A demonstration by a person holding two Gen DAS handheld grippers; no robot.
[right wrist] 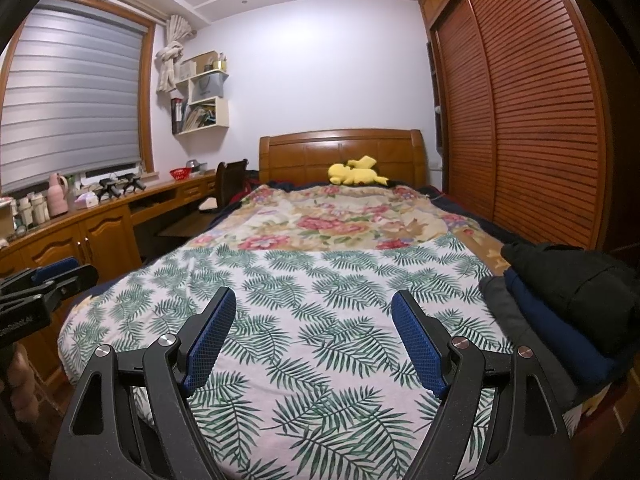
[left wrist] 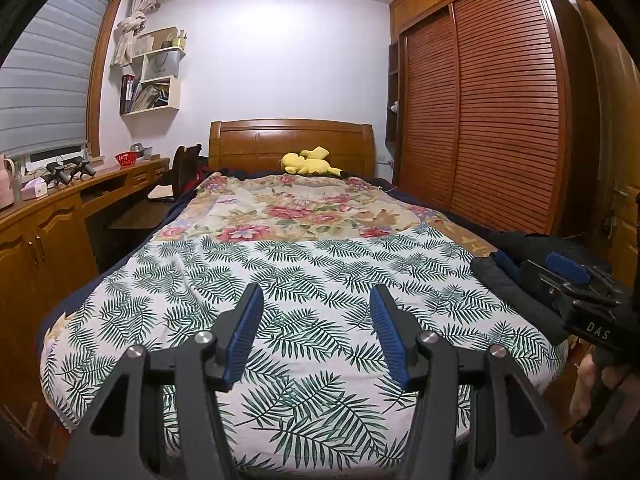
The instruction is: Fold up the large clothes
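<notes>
A pile of dark clothes (right wrist: 560, 312), black on navy on grey, lies at the bed's right edge; in the left wrist view the pile (left wrist: 504, 268) shows partly behind the other gripper. My left gripper (left wrist: 316, 300) is open and empty above the leaf-print sheet (left wrist: 280, 280). My right gripper (right wrist: 314, 304) is open and empty above the same sheet (right wrist: 320, 288), left of the pile. The right gripper also shows at the right edge of the left wrist view (left wrist: 536, 265), open next to the pile. The left gripper shows at the left edge of the right wrist view (right wrist: 48, 276).
A floral quilt (left wrist: 288, 208) covers the far half of the bed, with a yellow plush toy (left wrist: 308, 162) by the wooden headboard (left wrist: 292, 140). A wooden desk and cabinets (left wrist: 48, 220) run along the left. A slatted wardrobe (left wrist: 480, 120) stands at the right.
</notes>
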